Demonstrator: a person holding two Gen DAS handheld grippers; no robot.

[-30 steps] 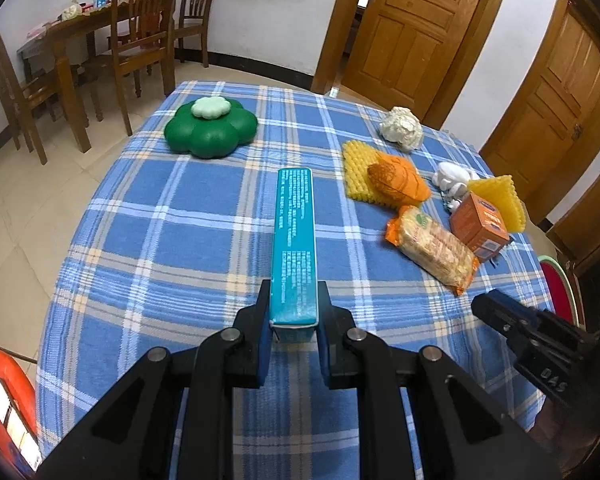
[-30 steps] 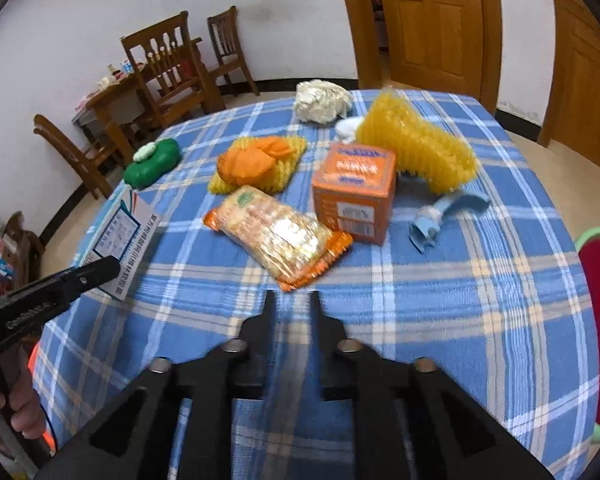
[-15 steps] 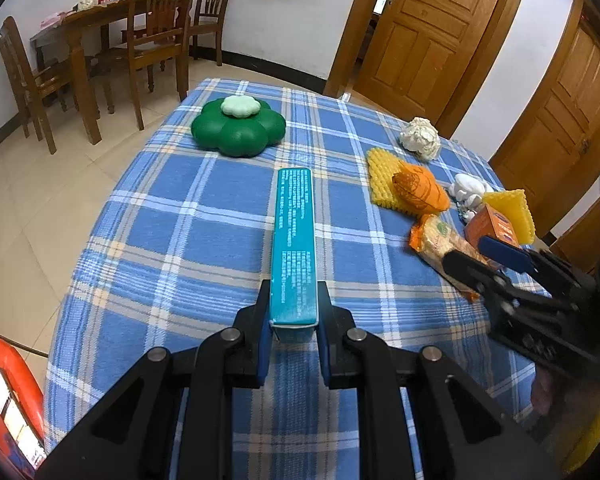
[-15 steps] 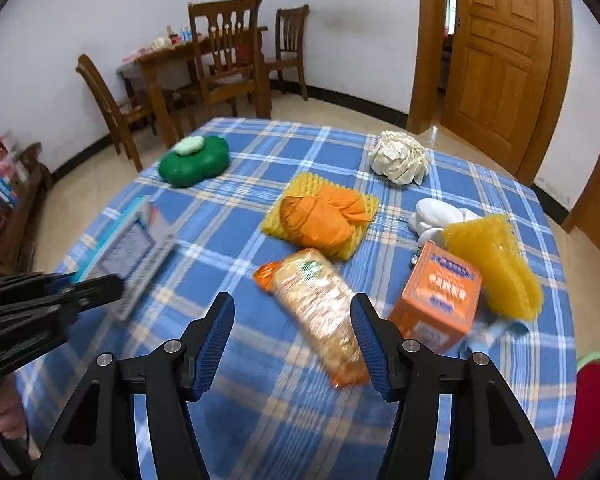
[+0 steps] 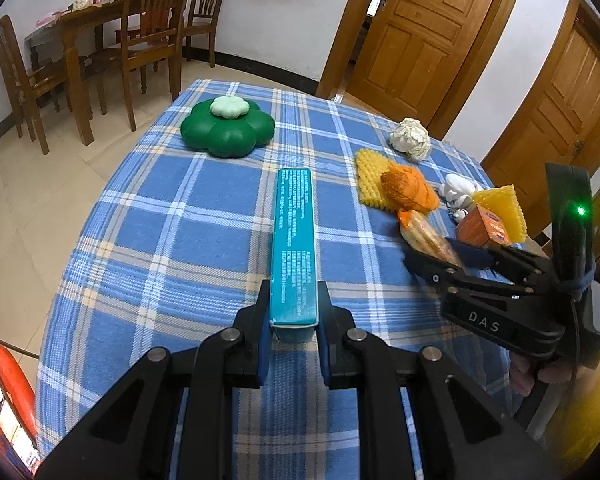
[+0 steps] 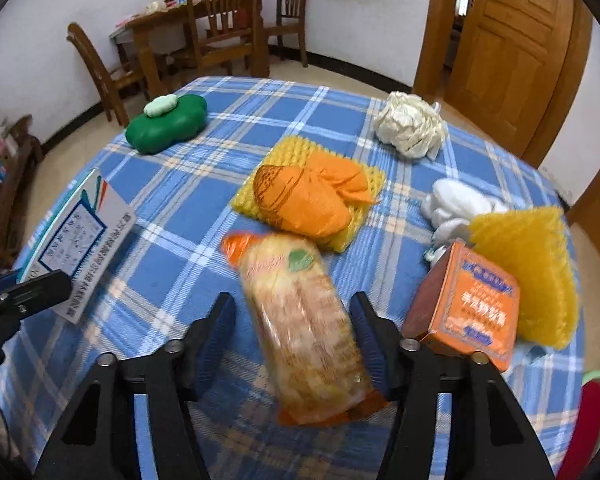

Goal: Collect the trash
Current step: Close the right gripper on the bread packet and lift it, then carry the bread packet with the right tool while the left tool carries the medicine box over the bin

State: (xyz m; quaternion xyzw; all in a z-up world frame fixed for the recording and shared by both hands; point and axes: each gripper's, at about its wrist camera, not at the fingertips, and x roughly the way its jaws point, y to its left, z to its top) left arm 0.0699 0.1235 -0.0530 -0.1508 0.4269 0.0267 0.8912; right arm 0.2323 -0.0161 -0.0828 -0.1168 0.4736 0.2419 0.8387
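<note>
Left gripper [image 5: 293, 332] clamped on near end of a long teal carton [image 5: 293, 240], held above the blue plaid tablecloth [image 5: 172, 216]. Right gripper [image 6: 292, 332]: jaws apart, just been closing, straddling the orange cracker packet [image 6: 300, 320] lying on the cloth; pads not pressing it. Orange box [image 6: 468, 312] just right of packet. Green flower-shaped container [image 6: 166, 122] far left.
</note>
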